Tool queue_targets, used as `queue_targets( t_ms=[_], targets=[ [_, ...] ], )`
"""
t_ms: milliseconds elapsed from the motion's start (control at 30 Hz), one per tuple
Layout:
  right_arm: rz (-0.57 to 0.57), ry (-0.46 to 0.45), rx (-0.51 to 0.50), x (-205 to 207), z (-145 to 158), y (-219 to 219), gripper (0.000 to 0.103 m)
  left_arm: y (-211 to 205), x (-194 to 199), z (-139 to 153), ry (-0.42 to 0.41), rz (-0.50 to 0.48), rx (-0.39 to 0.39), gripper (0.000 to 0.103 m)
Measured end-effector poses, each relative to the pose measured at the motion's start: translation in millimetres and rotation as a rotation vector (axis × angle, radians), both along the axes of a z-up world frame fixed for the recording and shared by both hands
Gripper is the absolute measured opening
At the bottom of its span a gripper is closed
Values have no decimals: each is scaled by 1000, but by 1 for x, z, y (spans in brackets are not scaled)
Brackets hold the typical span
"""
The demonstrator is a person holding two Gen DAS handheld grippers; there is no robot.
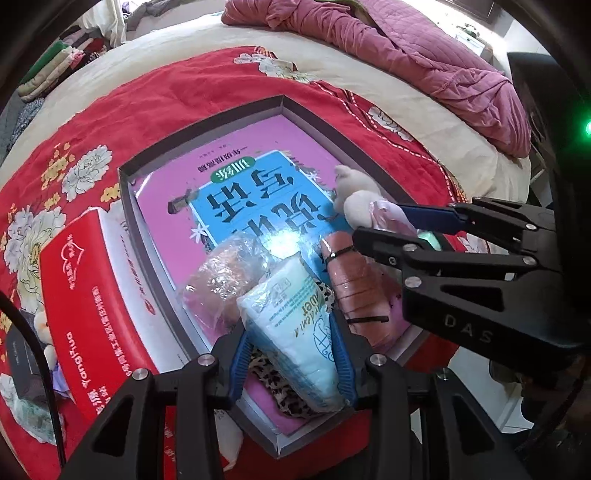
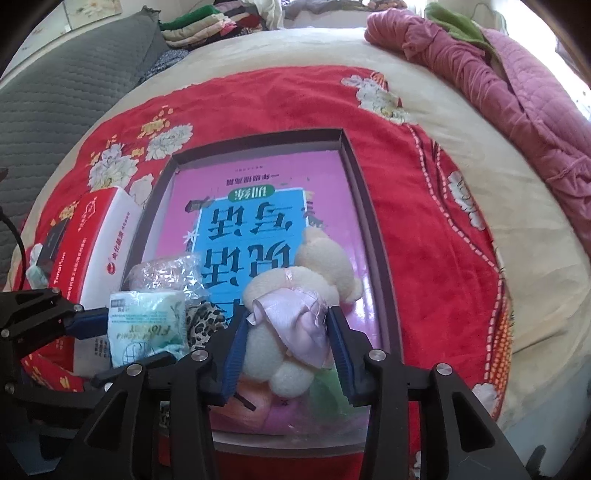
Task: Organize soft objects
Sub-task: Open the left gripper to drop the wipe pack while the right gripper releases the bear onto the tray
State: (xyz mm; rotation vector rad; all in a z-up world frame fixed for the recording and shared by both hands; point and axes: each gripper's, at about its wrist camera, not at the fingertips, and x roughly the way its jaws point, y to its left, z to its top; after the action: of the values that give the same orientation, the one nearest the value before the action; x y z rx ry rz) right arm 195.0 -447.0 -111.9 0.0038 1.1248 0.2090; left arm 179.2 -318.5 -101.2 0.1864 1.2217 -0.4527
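Observation:
A shallow grey box [image 1: 207,122] [image 2: 258,138] with a pink and blue book cover as its floor lies on a red floral blanket. My left gripper [image 1: 291,354] [image 2: 110,343] is shut on a white tissue pack [image 1: 295,328] [image 2: 147,325] above the box's near end. My right gripper [image 2: 286,347] [image 1: 388,229] is shut on a cream plush bear with a lilac bow [image 2: 295,314] [image 1: 356,195], over the box's near right part. In the box lie a clear-wrapped bundle [image 1: 221,280] [image 2: 166,275], a leopard-print cloth [image 2: 205,325] [image 1: 291,398] and a wrapped pink roll [image 1: 351,291].
A red and white carton [image 1: 85,295] [image 2: 92,240] stands left of the box. Small items and a black box [image 1: 26,365] lie beyond it. A crumpled pink quilt [image 1: 424,62] [image 2: 517,92] lies at the back right, folded clothes [image 2: 207,26] at the back left.

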Motion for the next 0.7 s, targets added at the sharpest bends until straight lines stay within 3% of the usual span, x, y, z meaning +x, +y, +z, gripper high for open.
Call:
queue_targets(
  t_ms=[367, 500, 700],
  targets=[
    [-40, -28, 66, -11, 10, -10, 45, -7, -2, -7, -3, -10, 7, 43],
    [-47, -37, 61, -15, 16, -11, 51, -8, -2, -8, -3, -10, 8, 44],
    [-78, -58, 72, -21, 26, -16, 53, -7, -3, -5, -9, -11, 4, 51]
  ],
)
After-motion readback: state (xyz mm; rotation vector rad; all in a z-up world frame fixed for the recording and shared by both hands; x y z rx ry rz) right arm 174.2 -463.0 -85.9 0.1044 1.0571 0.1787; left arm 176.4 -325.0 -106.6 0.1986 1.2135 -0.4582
